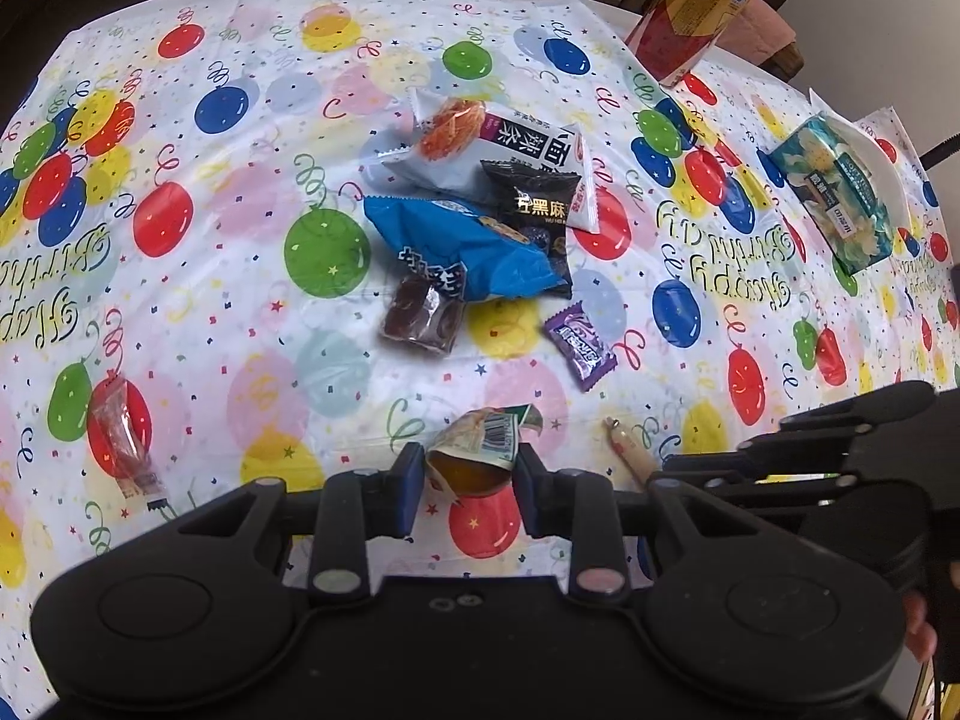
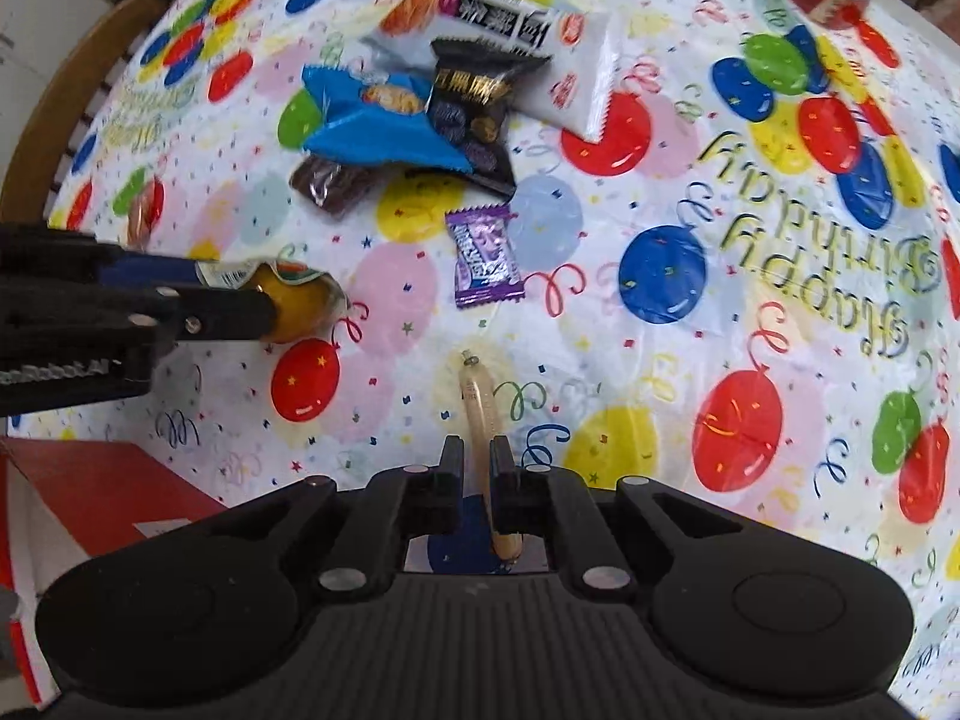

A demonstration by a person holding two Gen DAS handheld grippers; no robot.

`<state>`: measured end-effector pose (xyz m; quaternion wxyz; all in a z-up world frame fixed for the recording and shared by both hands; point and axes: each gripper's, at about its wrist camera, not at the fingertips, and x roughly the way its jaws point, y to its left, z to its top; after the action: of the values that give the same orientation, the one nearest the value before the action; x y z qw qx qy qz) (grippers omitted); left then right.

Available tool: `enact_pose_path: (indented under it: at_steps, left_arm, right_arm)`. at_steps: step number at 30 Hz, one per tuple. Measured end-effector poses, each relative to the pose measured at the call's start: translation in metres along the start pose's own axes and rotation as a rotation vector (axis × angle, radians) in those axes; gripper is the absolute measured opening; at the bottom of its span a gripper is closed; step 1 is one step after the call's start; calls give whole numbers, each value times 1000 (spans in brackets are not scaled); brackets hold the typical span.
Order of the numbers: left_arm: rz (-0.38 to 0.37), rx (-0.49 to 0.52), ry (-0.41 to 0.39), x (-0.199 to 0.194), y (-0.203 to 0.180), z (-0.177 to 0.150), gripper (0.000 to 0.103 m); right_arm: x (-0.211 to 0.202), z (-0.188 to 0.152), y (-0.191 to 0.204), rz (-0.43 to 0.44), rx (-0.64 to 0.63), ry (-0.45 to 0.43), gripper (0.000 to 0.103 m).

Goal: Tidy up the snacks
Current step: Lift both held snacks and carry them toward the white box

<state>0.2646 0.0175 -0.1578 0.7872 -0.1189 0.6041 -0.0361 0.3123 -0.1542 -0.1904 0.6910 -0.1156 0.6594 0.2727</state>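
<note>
My left gripper is shut on a small jelly cup with orange filling and a barcode lid, held just above the tablecloth; the same jelly cup shows in the right wrist view. My right gripper is shut on a thin pale sausage stick, whose tip also shows as the sausage stick. Beyond lies a pile: a white noodle pack, a black sesame pack, a blue bag, a brown sweet pack and a purple candy.
A clear-wrapped red snack lies at the left. A tissue pack and a tall yellow-red drink carton stand at the far right. A red box sits at the near left, and a wooden chair back curves past the table edge.
</note>
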Motion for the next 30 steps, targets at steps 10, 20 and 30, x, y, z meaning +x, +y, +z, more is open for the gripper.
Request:
enact_pose_path:
  at_steps: [10, 20, 30]
  left_arm:
    - [-13, -28, 4, -1, 5, 0, 29]
    - [-6, -30, 2, -1, 4, 0, 29]
    - [12, -19, -18, -6, 0, -2, 29]
  right_arm:
    - [9, 1, 3, -67, -71, -6, 72]
    - [8, 0, 3, -93, -106, 3, 21]
    - [-16, -8, -7, -94, -49, -79, 11]
